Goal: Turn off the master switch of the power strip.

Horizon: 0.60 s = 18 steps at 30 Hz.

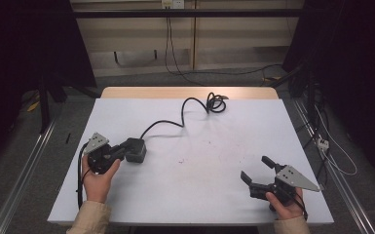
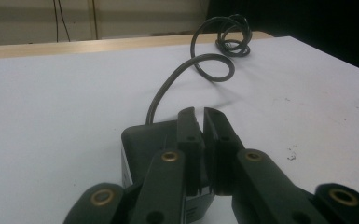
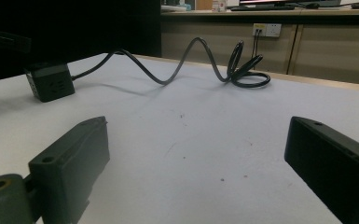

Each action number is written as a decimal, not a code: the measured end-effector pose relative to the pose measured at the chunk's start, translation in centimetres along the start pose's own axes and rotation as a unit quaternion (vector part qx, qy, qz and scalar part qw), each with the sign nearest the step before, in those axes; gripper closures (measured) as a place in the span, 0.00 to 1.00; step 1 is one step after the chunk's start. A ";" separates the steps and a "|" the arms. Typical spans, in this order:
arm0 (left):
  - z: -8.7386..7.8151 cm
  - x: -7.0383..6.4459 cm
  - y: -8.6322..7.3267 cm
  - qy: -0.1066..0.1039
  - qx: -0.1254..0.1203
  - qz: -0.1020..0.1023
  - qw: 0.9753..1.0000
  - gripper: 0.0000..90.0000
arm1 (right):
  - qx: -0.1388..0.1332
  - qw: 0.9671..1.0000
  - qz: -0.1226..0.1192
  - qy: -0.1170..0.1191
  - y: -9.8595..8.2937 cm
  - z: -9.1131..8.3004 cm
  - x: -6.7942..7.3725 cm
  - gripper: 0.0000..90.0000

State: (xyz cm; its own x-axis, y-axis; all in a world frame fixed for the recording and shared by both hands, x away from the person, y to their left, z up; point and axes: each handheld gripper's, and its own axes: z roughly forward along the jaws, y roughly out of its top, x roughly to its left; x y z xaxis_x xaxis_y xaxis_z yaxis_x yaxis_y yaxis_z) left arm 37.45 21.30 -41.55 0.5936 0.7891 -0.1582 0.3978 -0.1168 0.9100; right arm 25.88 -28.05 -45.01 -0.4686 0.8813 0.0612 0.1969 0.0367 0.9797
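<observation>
Black cube (image 1: pixel 135 149) with coiled cable (image 1: pixel 215 103) touches clenched left hand-held gripper (image 1: pixel 122 152); right hand-held gripper (image 1: pixel 256 169) released, well apart.

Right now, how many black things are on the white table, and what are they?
Black cube box: 1
Black cable coming out of the box: 1
Black grippers, left gripper and right gripper: 2
Total: 4

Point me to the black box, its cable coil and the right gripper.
Black box (image 1: pixel 137 149), high view, top face.
Cable coil (image 1: pixel 216 103), high view, on the loops.
Right gripper (image 1: pixel 256 169), high view, midway between its open fingertips.
</observation>
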 end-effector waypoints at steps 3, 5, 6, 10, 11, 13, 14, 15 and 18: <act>0.1 0.0 0.0 0.001 0.000 -0.002 1.000 0.96 | 0.000 1.000 0.000 0.000 0.0 0.0 0.0 0.07; 0.2 0.1 0.0 0.003 0.002 -0.002 1.000 0.97 | -0.001 1.000 0.002 0.000 0.0 0.0 0.0 0.07; 0.2 0.1 0.0 0.002 0.003 -0.001 1.000 0.98 | -0.001 1.000 0.002 0.000 0.0 0.0 0.0 0.07; 0.2 0.2 -0.1 0.007 0.004 -0.003 1.000 1.00 | -0.001 1.000 0.003 0.000 0.0 0.0 0.0 0.07; 0.2 0.2 -0.1 0.007 0.004 -0.003 1.000 1.00 | -0.001 1.000 0.003 0.000 0.0 0.0 0.0 0.07; 0.1 0.2 -0.1 0.008 0.004 -0.003 1.000 1.00 | -0.001 1.000 0.003 0.000 0.0 0.0 0.0 0.07; 0.2 0.2 -0.1 0.008 0.004 -0.003 1.000 1.00 | -0.002 1.000 0.001 0.000 0.0 0.0 0.0 0.07; 0.2 0.2 -0.1 0.009 0.004 -0.004 1.000 1.00 | -0.002 1.000 0.001 0.000 0.0 0.0 0.1 0.07; 0.3 0.1 -0.1 0.010 0.009 -0.003 1.000 1.00 | -0.001 1.000 0.000 0.001 0.0 0.0 0.1 0.07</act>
State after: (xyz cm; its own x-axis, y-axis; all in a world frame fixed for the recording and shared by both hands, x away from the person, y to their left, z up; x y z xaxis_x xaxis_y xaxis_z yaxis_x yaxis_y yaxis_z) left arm 37.73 21.22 -41.81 0.5774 0.8016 -0.1550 0.4133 -0.1232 0.9022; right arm 25.90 -27.98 -45.03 -0.4698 0.8806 0.0625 0.1957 0.0349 0.9800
